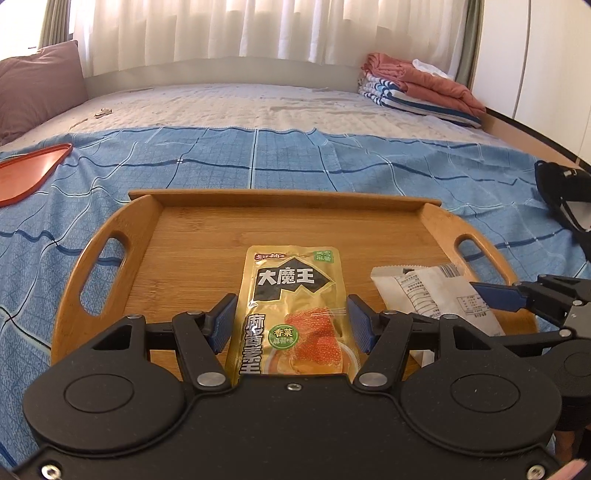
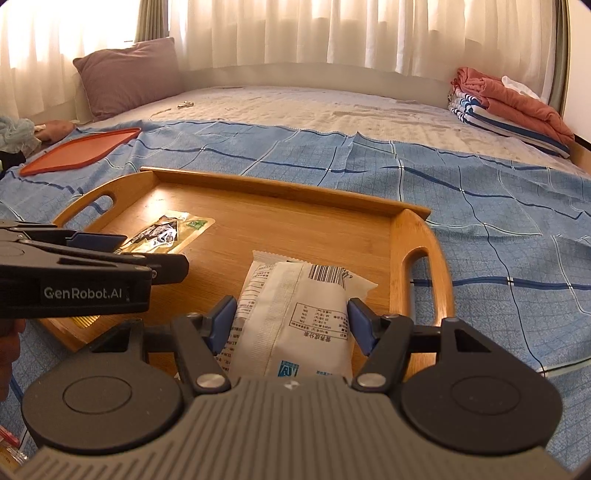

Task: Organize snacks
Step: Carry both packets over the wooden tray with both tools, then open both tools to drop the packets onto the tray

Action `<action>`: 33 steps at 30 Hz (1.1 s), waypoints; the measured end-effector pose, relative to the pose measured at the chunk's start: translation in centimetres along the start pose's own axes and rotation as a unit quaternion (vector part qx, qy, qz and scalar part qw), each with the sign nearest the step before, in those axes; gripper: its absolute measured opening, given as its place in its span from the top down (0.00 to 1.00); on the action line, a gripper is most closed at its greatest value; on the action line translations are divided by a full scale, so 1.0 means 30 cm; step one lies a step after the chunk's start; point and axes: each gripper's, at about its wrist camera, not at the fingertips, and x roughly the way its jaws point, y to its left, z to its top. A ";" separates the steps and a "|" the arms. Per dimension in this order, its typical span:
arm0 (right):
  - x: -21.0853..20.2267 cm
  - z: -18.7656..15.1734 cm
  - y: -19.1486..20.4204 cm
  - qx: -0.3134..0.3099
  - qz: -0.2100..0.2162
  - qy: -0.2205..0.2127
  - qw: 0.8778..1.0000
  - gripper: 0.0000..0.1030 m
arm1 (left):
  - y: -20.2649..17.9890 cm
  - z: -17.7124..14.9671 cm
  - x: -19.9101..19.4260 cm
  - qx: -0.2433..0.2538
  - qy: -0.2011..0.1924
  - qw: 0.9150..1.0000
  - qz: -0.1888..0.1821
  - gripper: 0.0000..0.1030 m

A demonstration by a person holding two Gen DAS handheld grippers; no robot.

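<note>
gold "大魔王" pouch clamped in left hand-held gripper; right hand-held gripper clamps white packet

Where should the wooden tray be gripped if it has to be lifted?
By the wooden tray at its two cut-out handle slots, one gripper per end, coming from outside each curved end. A finger would probably pass through each slot, and gripping both ends should keep the yellow snack pouch and white packet level.

Beyond my tongs I am seeing a bed lying under a blue checked sheet. Far off to their left a mauve pillow is leaning by the white curtains, and an orange lid is resting flat. Far right, folded blankets are sitting stacked.
</note>
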 end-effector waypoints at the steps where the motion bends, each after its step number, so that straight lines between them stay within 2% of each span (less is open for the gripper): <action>1: 0.000 -0.001 -0.003 0.003 0.001 0.000 1.000 0.34 | 0.001 -0.001 0.002 0.000 0.001 1.000 0.001 0.41; 11: 0.001 -0.003 -0.012 0.008 0.006 0.000 1.000 0.32 | 0.012 -0.009 0.031 -0.013 0.009 1.000 0.011 0.41; 16: 0.000 -0.003 -0.011 0.007 0.003 -0.001 1.000 0.24 | 0.013 -0.010 0.032 -0.015 0.008 1.000 0.015 0.41; 20: -0.009 -0.002 -0.009 0.008 0.005 -0.004 1.000 0.21 | 0.013 -0.011 0.025 -0.016 0.003 1.000 0.019 0.40; 21: -0.013 -0.002 -0.008 0.008 0.006 -0.006 1.000 0.20 | 0.012 -0.010 0.022 -0.015 0.001 1.000 0.018 0.38; 23: -0.020 -0.002 -0.003 0.006 0.007 -0.008 1.000 0.18 | 0.011 -0.006 0.012 -0.014 -0.001 1.000 0.012 0.27; 29: -0.061 0.007 0.018 0.001 0.005 -0.013 1.000 0.13 | 0.006 0.016 -0.056 0.001 -0.013 1.000 0.012 0.16; 33: -0.119 0.023 0.044 -0.013 0.003 -0.018 1.000 0.13 | 0.019 0.032 -0.135 0.014 -0.023 1.000 0.014 0.15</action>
